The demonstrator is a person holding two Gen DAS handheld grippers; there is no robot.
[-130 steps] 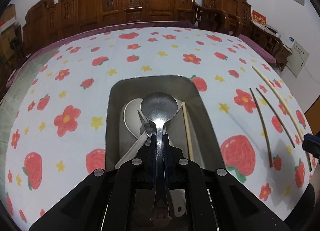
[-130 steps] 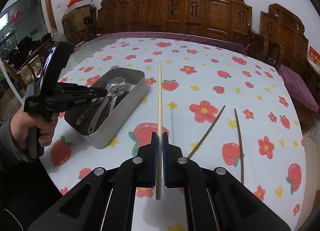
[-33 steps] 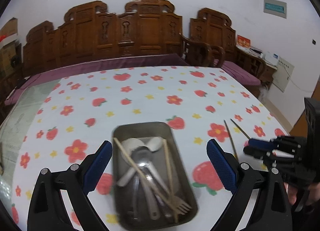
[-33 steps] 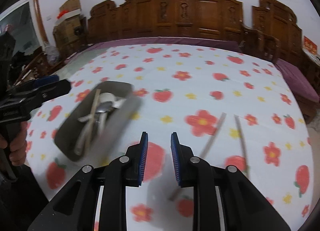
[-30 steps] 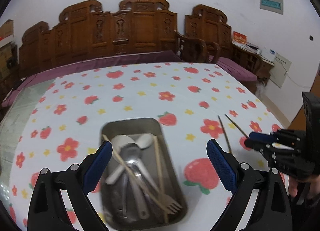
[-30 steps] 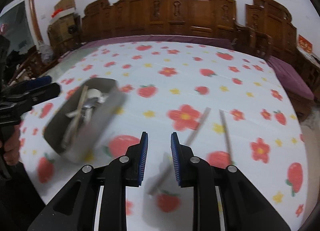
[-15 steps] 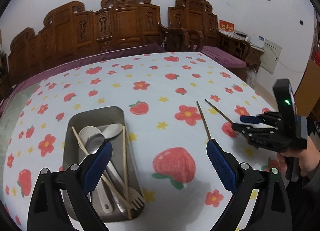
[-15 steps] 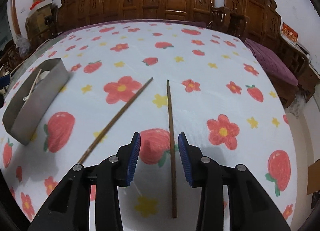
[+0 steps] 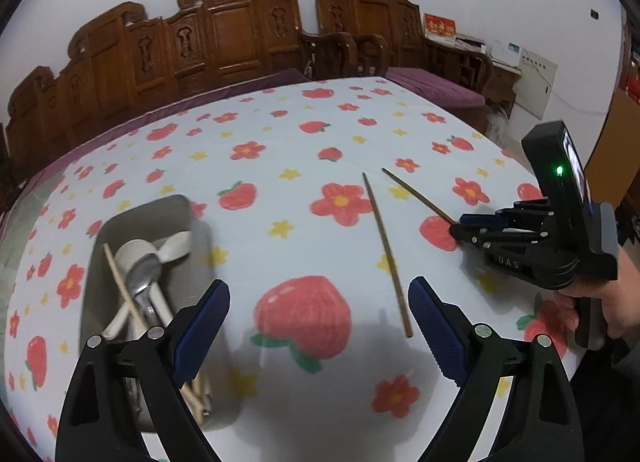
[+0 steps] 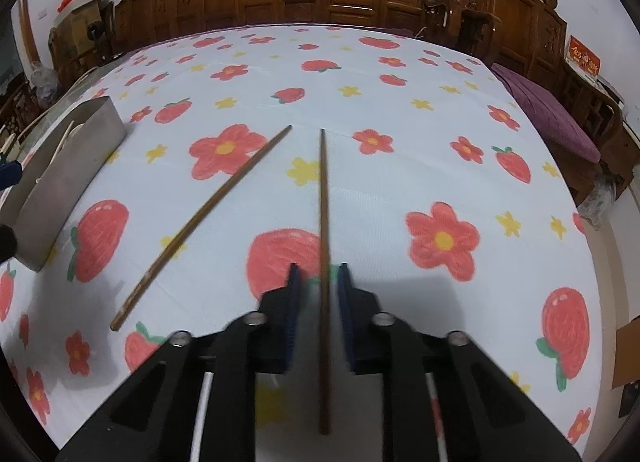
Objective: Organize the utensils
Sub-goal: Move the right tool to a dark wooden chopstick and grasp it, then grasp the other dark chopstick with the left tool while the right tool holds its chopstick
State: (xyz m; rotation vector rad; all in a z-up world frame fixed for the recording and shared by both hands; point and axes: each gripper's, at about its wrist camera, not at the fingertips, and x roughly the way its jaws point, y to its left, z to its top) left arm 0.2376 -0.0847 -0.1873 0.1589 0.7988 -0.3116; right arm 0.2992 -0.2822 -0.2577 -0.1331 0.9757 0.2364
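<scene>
Wooden chairs (image 9: 224, 42) are standing behind the table (image 10: 400, 166) with its strawberry cloth. Two brown chopsticks are lying on it: one (image 10: 323, 222) between the right gripper's (image 10: 318, 282) closing jaws, not pinched yet, one (image 10: 208, 214) beside it. The left gripper (image 9: 320, 326) is hanging wide open, holding nothing. One metal tray (image 9: 96, 262) is holding spoons, a fork and two pale chopsticks.

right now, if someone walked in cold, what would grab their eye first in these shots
The loud strawberry-and-flower tablecloth first, then two dark chopsticks on it: one running between the fingers of the right claw, whose jaws have just been closing, the other lying loose to its left. At the far left sits a metal tray of spoons and pale chopsticks, with the left claw wide open and empty above the cloth.
</scene>
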